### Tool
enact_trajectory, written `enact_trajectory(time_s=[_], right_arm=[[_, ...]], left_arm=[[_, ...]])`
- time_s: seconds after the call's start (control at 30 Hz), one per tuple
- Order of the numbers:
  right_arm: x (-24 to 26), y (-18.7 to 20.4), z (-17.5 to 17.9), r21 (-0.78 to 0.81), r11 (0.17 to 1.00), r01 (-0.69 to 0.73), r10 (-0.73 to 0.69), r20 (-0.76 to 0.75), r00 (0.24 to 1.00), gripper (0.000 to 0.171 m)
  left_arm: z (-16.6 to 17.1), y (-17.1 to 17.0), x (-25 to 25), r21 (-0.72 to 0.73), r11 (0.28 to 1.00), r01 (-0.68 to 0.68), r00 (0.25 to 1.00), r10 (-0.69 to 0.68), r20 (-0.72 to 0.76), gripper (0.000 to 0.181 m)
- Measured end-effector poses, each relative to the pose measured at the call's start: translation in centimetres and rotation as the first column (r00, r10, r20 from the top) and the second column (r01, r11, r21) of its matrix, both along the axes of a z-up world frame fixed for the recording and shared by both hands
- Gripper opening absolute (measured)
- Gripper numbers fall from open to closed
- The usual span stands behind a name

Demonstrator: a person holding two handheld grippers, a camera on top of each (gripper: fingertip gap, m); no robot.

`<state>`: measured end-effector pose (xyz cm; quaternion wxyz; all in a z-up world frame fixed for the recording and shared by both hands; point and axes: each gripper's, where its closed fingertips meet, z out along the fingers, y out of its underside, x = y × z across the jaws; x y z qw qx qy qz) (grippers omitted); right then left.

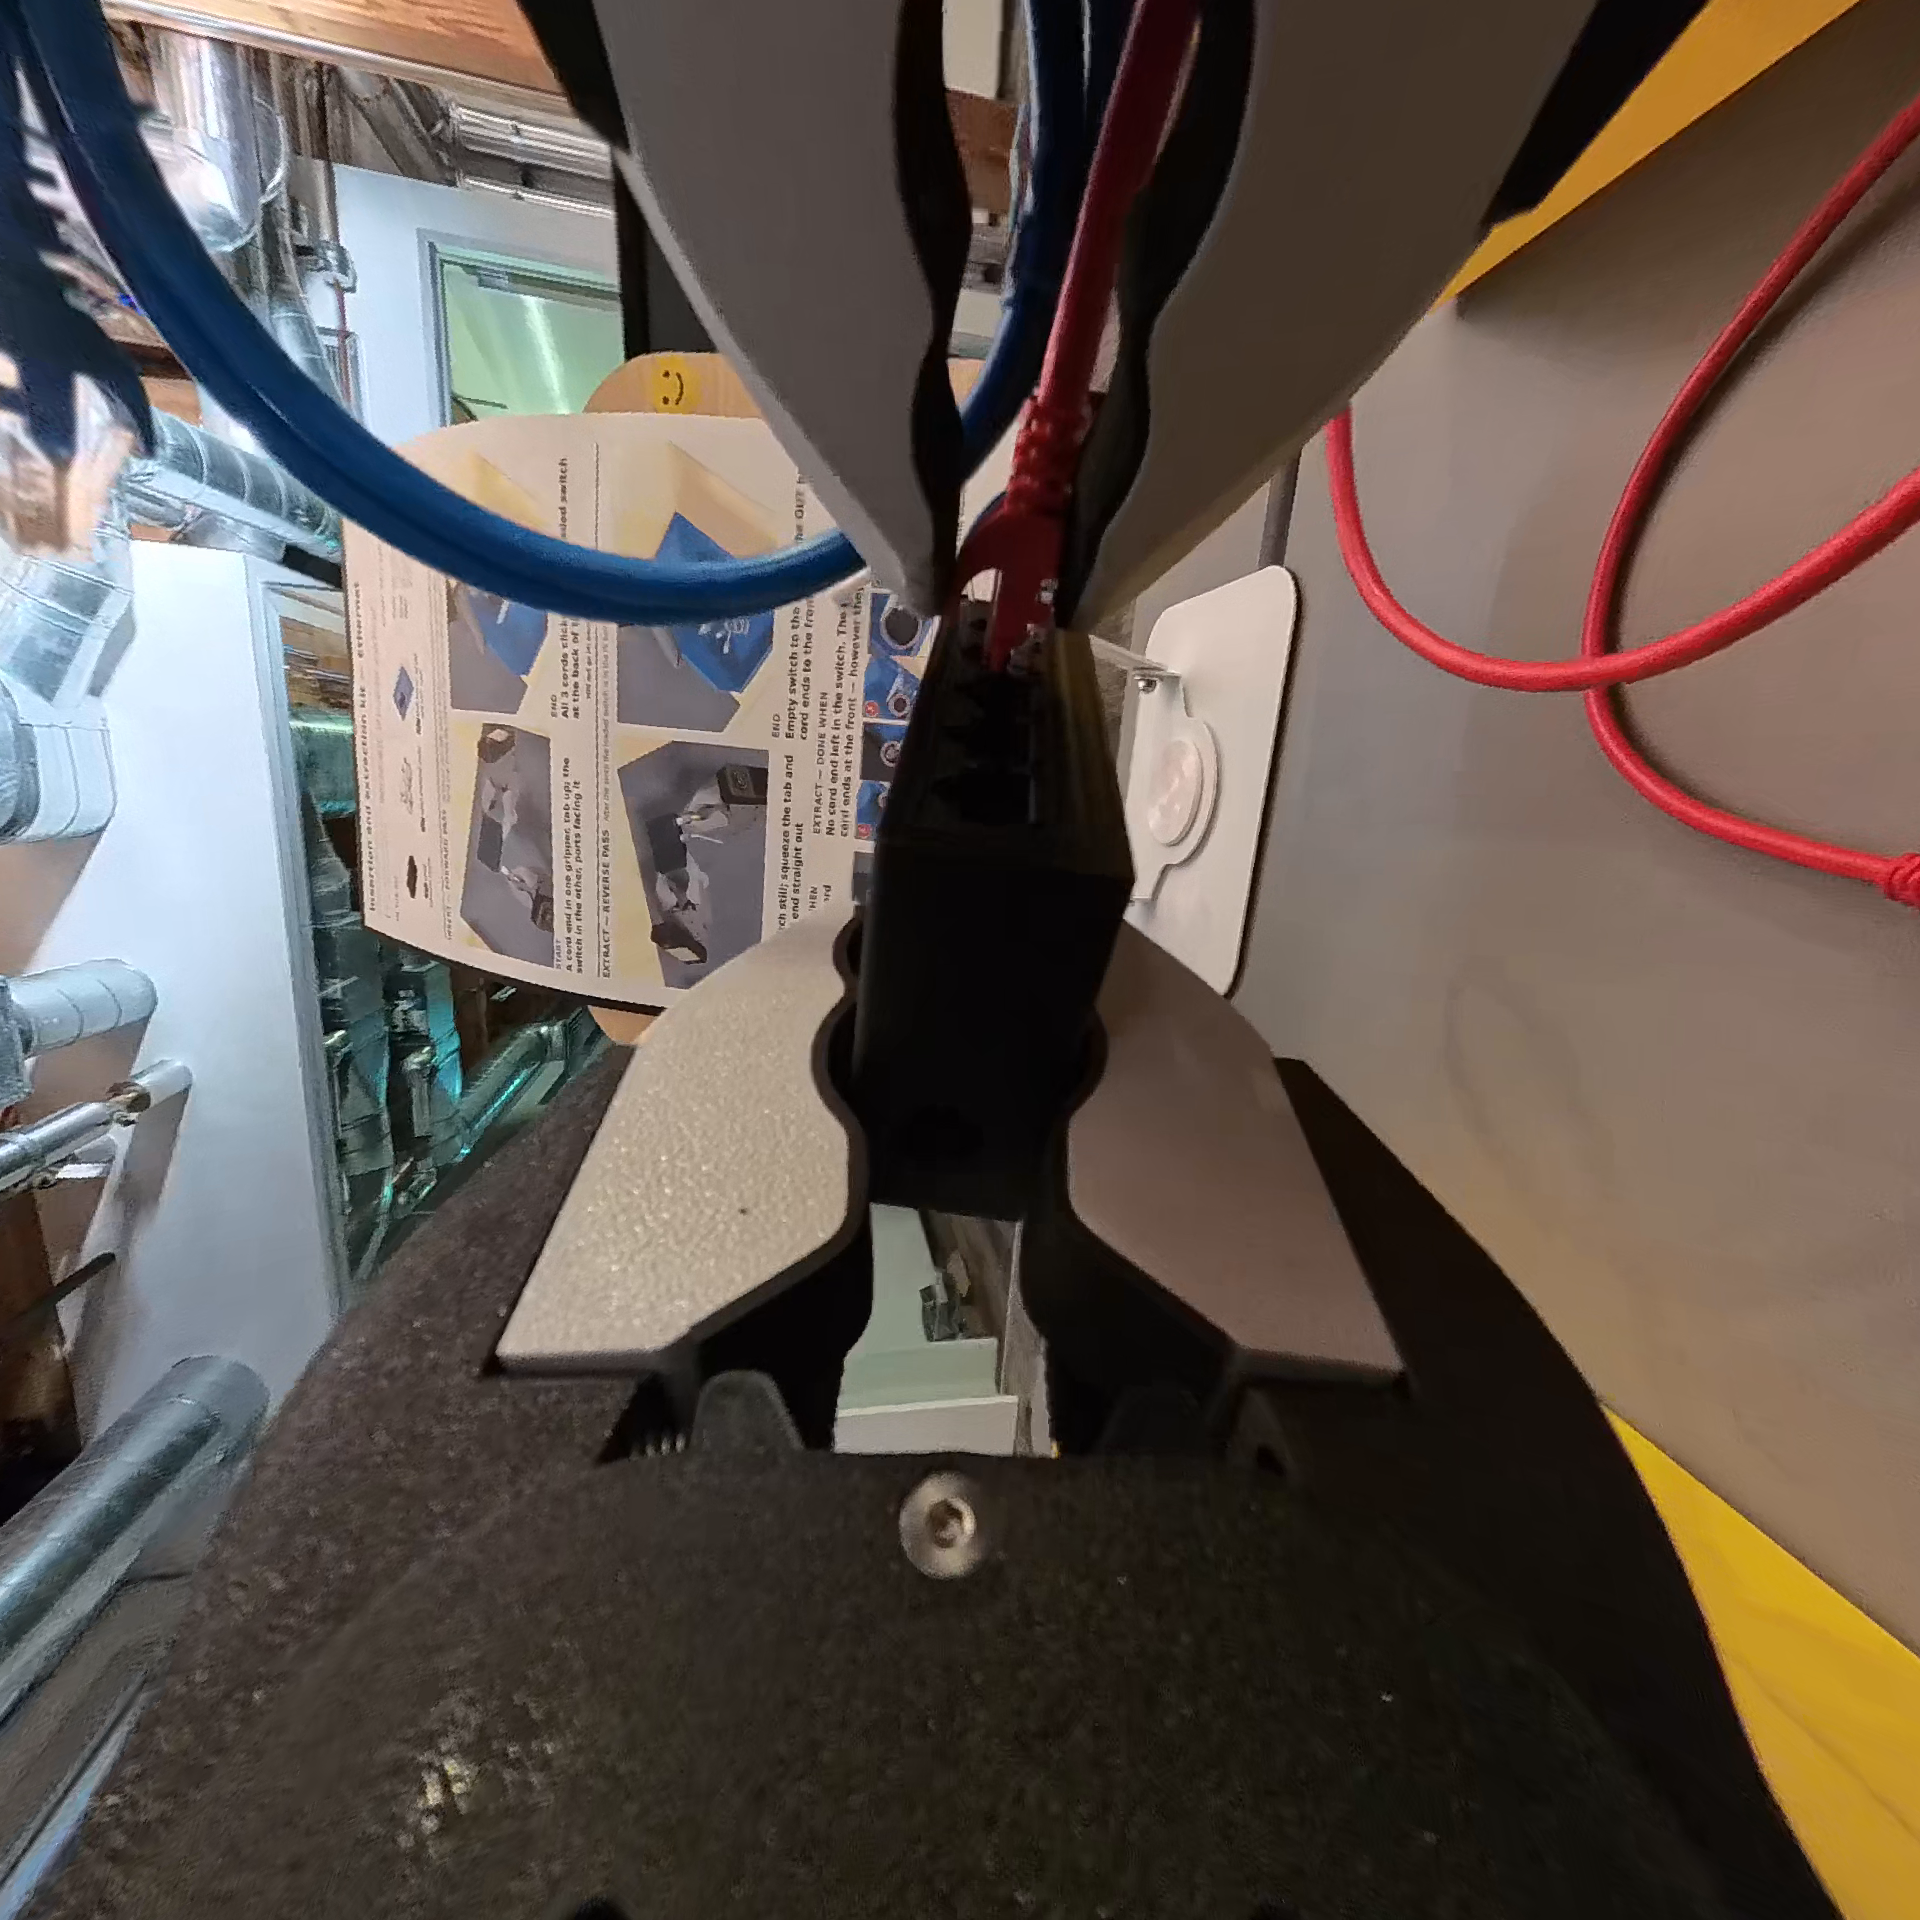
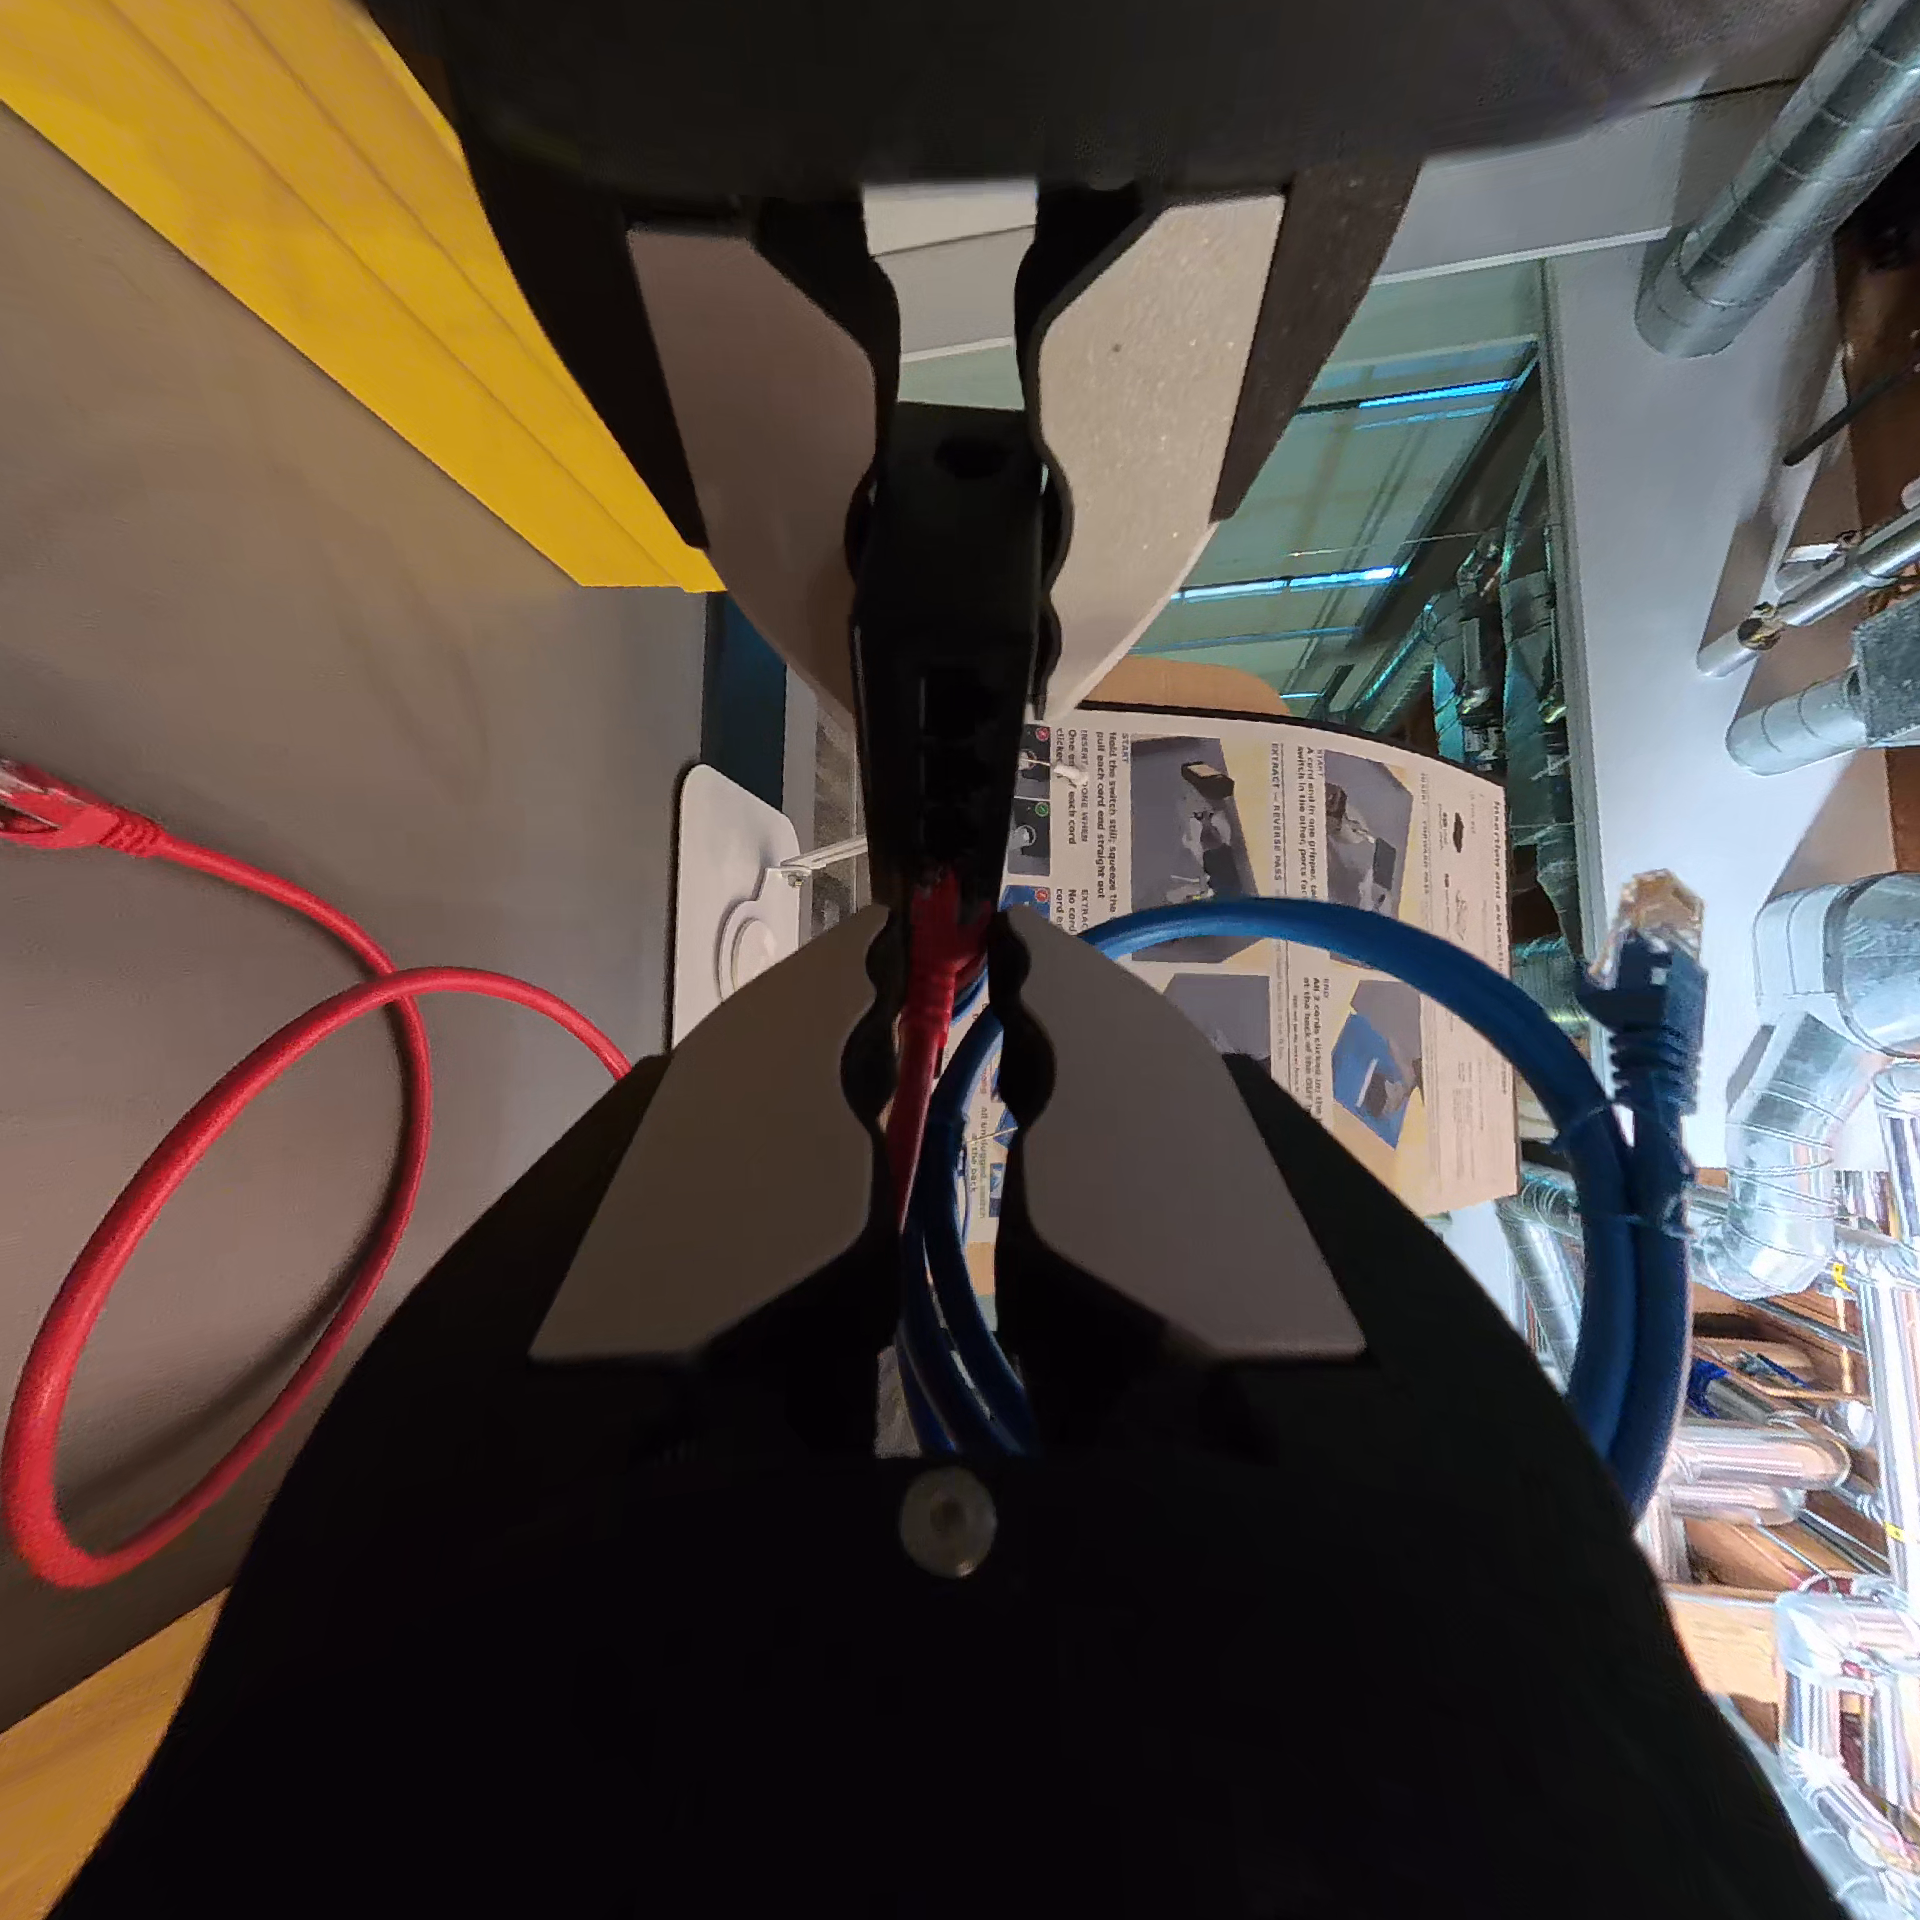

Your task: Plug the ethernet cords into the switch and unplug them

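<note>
Left wrist view: our left gripper clamps black switch; red cord plug sits at port just ahead, in opposing gripper's fingers. Risk, we judge: skewed plug jams. Latch hidden; seating unclear.

Right wrist view: our right gripper pinches red cord at switch just ahead. Blue cord loops through jaws, may snag. Ports dark.
</note>
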<state>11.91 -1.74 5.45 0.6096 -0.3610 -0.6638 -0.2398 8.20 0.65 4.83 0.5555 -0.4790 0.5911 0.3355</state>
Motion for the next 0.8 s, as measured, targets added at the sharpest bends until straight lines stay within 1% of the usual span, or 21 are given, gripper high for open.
enact_trajectory(time_s=[0.13, 0.37, 0.53, 0.8], right_arm=[[0.3, 0.0, 0.2, -0.039, 0.999, 0.012, -0.013, -0.016, 1.0, 0.014], [0.5, 0.3, -0.5, -0.115, 0.993, 0.024, -0.027, -0.026, 0.999, 0.015], [0.7, 0.2, -0.8, -0.121, 0.992, 0.03, -0.028, 0.013, 1.0, 0.015], [1.1, 0.0, -1.6, -0.101, 0.994, 0.051, -0.041, 0.105, 0.994, 0.015]], left_arm=[[0.3, 0.1, 0.3, 0.033, 0.999, 0.002, 1.0, -0.003, 0.026, 0.032], [-0.3, 0.5, 0.5, 0.03, 1.0, 0.004, 1.0, -0.005, 0.023, 0.032], [-0.5, 0.5, 0.8, 0.038, 0.999, 0.02, 0.999, -0.02, 0.024, 0.032], [-1.3, 0.4, 1.2, 0.004, 1.0, 0.031, 0.999, -0.031, 0.014, 0.032]])
